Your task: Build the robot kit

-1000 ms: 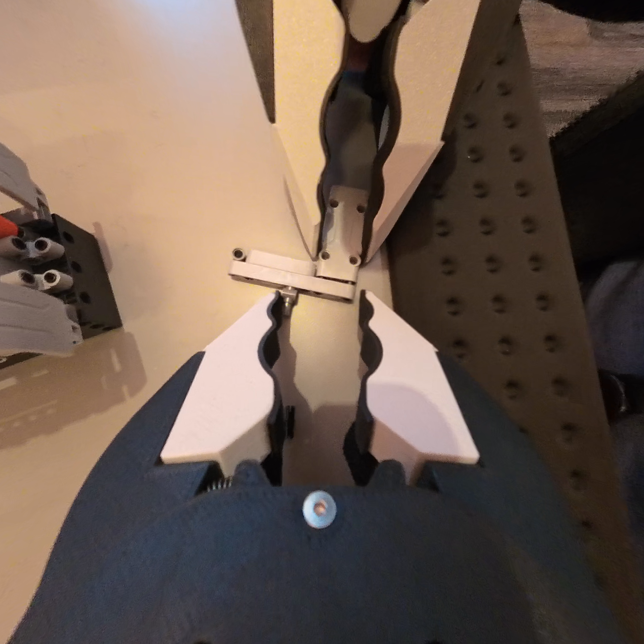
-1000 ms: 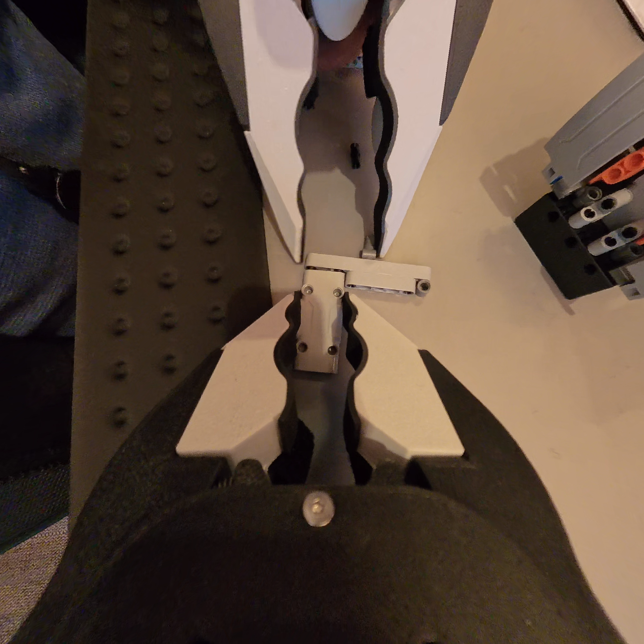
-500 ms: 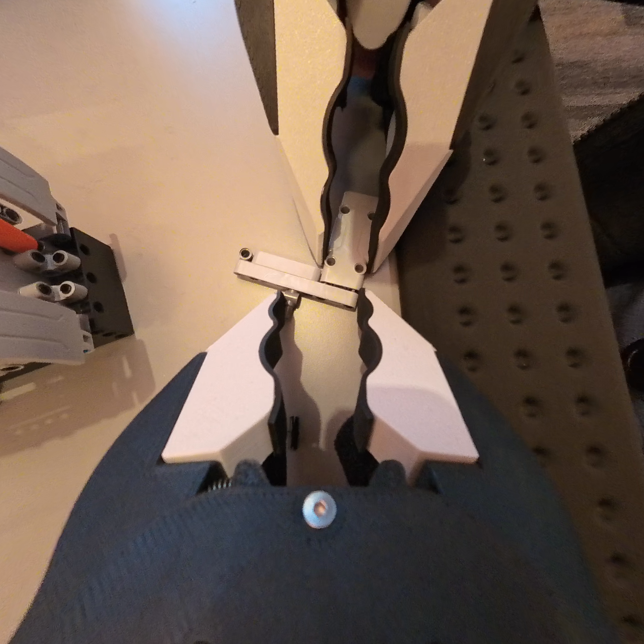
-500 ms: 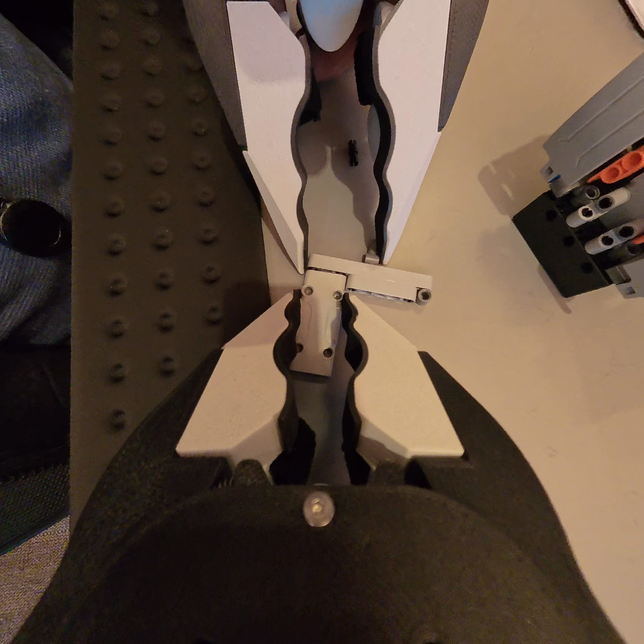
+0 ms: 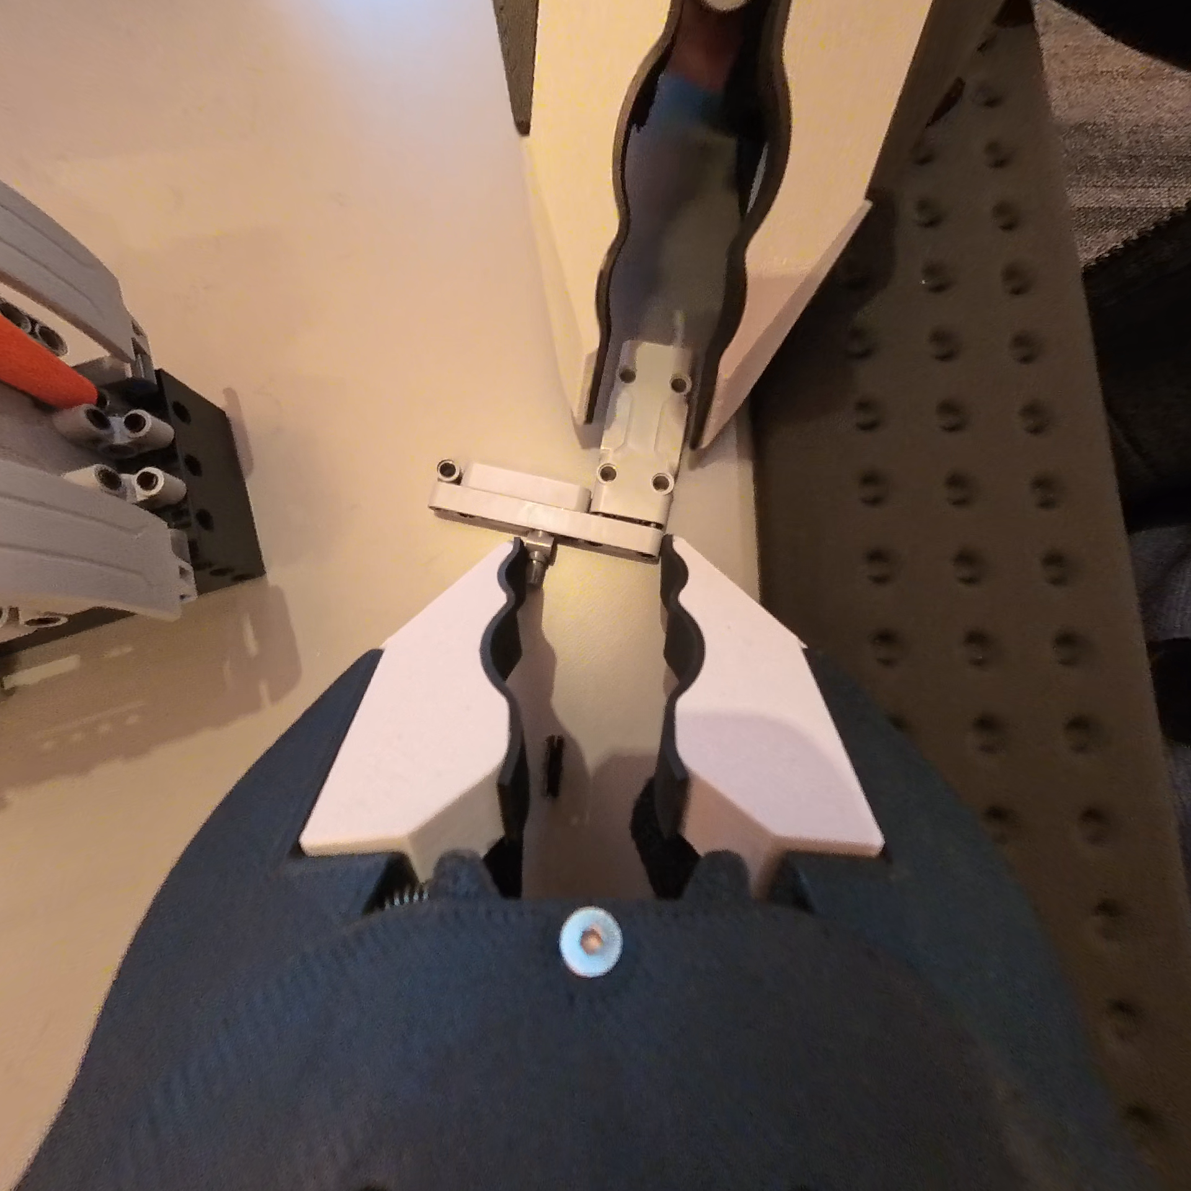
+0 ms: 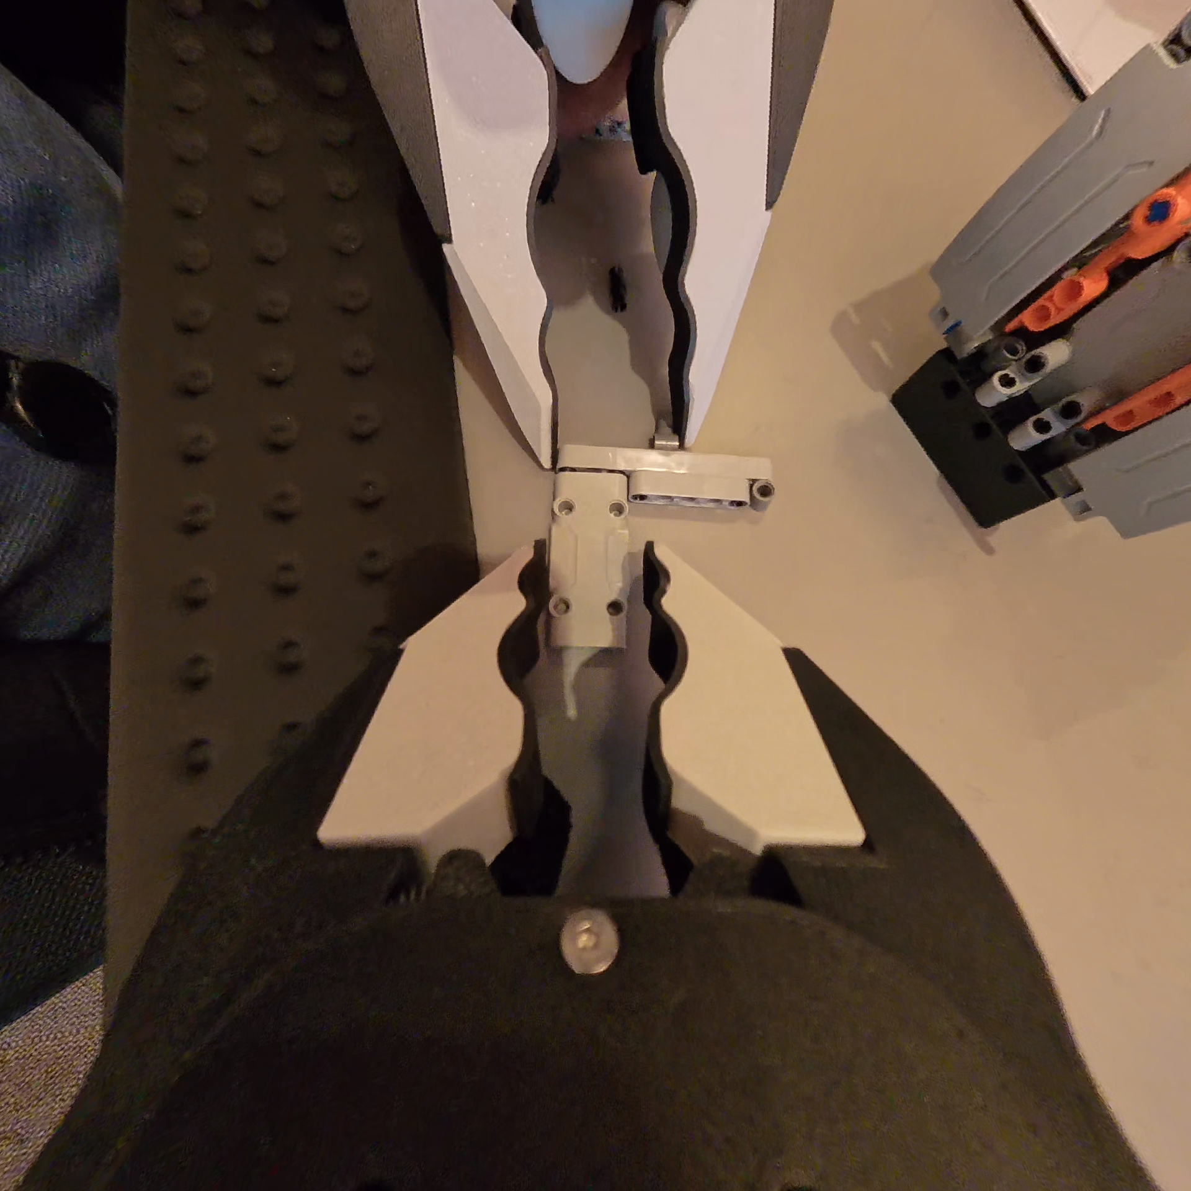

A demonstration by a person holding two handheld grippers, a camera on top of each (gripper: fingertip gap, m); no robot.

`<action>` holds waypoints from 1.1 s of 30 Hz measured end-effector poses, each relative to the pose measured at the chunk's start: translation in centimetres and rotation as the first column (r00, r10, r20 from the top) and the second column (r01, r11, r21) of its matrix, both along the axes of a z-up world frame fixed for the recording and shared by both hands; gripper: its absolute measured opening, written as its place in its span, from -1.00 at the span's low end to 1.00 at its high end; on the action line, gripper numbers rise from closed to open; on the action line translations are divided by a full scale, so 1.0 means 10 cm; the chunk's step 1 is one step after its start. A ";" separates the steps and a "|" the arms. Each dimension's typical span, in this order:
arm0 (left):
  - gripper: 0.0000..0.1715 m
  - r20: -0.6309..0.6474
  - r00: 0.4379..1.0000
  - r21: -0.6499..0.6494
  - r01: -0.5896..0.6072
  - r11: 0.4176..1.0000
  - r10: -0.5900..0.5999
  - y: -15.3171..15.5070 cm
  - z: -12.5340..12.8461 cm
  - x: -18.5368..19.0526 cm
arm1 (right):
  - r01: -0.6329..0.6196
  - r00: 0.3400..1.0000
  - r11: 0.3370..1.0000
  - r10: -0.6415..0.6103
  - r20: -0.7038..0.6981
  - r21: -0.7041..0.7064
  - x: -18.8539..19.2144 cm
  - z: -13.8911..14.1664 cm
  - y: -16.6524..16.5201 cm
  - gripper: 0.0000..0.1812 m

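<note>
Left wrist view: the left gripper [image 5: 593,554] has its jaws set wide, tips just short of a grey beam [image 5: 548,515] lying crosswise on the bench [image 5: 322,225]. A small grey pin [image 5: 538,557] sticks out of the beam beside the left fingertip; whether the finger touches it cannot be told. A tiny black peg [image 5: 552,767] lies on the bench between the fingers. Opposite, the right gripper [image 5: 644,419] reaches in from the top, with a flat grey panel [image 5: 641,438] between its fingers; the panel joins the beam's right end. A studded dark mat [image 5: 967,580] runs along the right, and a grey, black and orange block model [image 5: 96,483] stands well apart at the left.

Right wrist view: the right gripper [image 6: 590,548] stands narrowly parted around the panel [image 6: 588,573], with a gap visible on the right side and the left pad close against it; a firm hold cannot be told. The beam [image 6: 670,474] lies crosswise past the panel, between the two grippers.
</note>
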State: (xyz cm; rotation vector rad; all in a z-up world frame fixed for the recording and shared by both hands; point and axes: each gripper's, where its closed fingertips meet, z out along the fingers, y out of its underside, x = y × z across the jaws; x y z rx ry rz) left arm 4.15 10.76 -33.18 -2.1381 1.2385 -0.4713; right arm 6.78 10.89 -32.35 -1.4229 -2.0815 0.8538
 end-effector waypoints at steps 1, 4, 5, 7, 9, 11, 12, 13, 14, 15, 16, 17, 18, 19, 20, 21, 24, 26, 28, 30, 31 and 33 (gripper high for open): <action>-0.54 0.001 1.000 -0.001 0.000 1.000 0.000 0.00 0.00 0.00 | 0.004 1.000 1.000 -0.004 0.003 0.009 0.00 -0.01 0.01 -0.70; -0.54 0.001 1.000 -0.004 0.005 1.000 -0.005 -0.01 0.00 -0.01 | -0.006 1.000 0.999 0.005 0.022 0.033 0.01 -0.05 0.01 -0.73; -0.54 -0.001 1.000 -0.003 0.007 1.000 -0.007 -0.02 0.00 -0.01 | -0.009 1.000 0.999 0.008 0.025 0.032 0.01 -0.06 0.00 -0.74; -0.53 -0.002 1.000 -0.005 0.012 1.000 -0.012 -0.03 0.00 -0.02 | -0.013 1.000 1.000 0.012 0.028 0.025 0.01 -0.06 0.00 -0.74; -0.51 0.004 1.000 -0.012 0.017 1.000 -0.017 -0.04 0.00 -0.02 | -0.020 0.999 1.000 0.020 0.029 0.024 0.01 -0.06 -0.01 -0.75; -0.51 0.011 1.000 -0.019 0.018 1.000 -0.018 -0.05 0.00 -0.02 | -0.029 0.999 0.999 0.028 0.032 0.025 0.01 -0.06 -0.03 -0.75; -0.52 0.011 1.000 -0.018 0.018 1.000 -0.018 -0.04 0.00 -0.02 | -0.030 0.999 0.999 0.029 0.035 0.029 0.00 -0.06 -0.03 -0.76; -0.55 0.010 1.000 -0.014 0.016 1.000 -0.016 -0.03 0.00 -0.02 | -0.031 0.999 0.999 0.030 0.037 0.032 0.00 -0.06 -0.03 -0.76; -0.55 0.012 1.000 -0.014 0.019 1.000 -0.019 -0.03 0.00 -0.02 | -0.031 0.999 0.999 0.030 0.040 0.033 0.00 -0.06 -0.03 -0.76; -0.55 0.014 1.000 -0.015 0.020 1.000 -0.020 -0.03 0.00 -0.02 | -0.030 0.999 0.999 0.028 0.042 0.031 0.00 -0.06 -0.03 -0.76; -0.55 0.015 1.000 -0.012 0.023 1.000 -0.022 -0.03 0.00 -0.02 | -0.027 0.999 0.999 0.025 0.044 0.024 0.00 -0.06 -0.03 -0.76; -0.55 0.013 1.000 -0.010 0.024 1.000 -0.023 -0.03 0.00 -0.02 | -0.027 0.999 0.999 0.026 0.045 0.022 0.00 -0.06 -0.03 -0.76; -0.55 0.008 1.000 -0.006 0.026 1.000 -0.026 -0.03 0.00 -0.02 | -0.032 0.999 0.999 0.031 0.043 0.023 0.00 -0.07 -0.03 -0.77; -0.55 0.004 0.999 -0.001 0.032 0.999 -0.032 -0.03 0.00 -0.02 | -0.036 0.998 0.999 0.035 0.044 0.021 0.00 -0.07 -0.03 -0.77; -0.55 0.004 0.999 0.000 0.038 0.999 -0.038 -0.03 0.00 -0.02 | -0.042 0.998 0.999 0.041 0.048 0.018 0.00 -0.07 -0.03 -0.77; -0.55 0.008 0.999 -0.003 0.038 0.999 -0.038 -0.02 0.00 -0.02 | -0.047 0.998 0.999 0.046 0.052 0.019 0.00 -0.07 -0.03 -0.77; -0.55 -0.003 0.999 0.006 0.041 0.999 -0.041 -0.02 0.00 -0.02 | -0.049 0.997 0.999 0.048 0.059 0.008 0.00 -0.07 -0.03 -0.77; -0.55 -0.003 0.999 0.011 0.039 0.999 -0.039 -0.02 0.00 -0.02 | -0.042 0.997 0.999 0.041 0.062 0.009 0.00 -0.07 -0.03 -0.77; -0.55 -0.013 0.999 0.020 0.037 0.999 -0.037 -0.02 0.00 -0.02 | -0.035 0.997 0.999 0.034 0.069 0.014 -0.01 -0.07 -0.03 -0.78; -0.55 -0.020 0.999 0.031 0.029 0.999 -0.028 -0.01 0.00 -0.02 | -0.027 0.997 0.999 0.026 0.072 0.023 -0.02 -0.07 -0.04 -0.78; -0.54 -0.018 1.000 0.030 0.021 0.999 -0.020 0.00 0.00 -0.02 | -0.020 0.997 0.999 0.018 0.073 0.029 -0.03 -0.07 -0.04 -0.78; -0.54 -0.019 1.000 0.031 0.016 0.999 -0.015 0.01 0.00 -0.02 | -0.011 0.998 0.999 0.008 0.066 0.032 -0.04 -0.07 -0.05 -0.78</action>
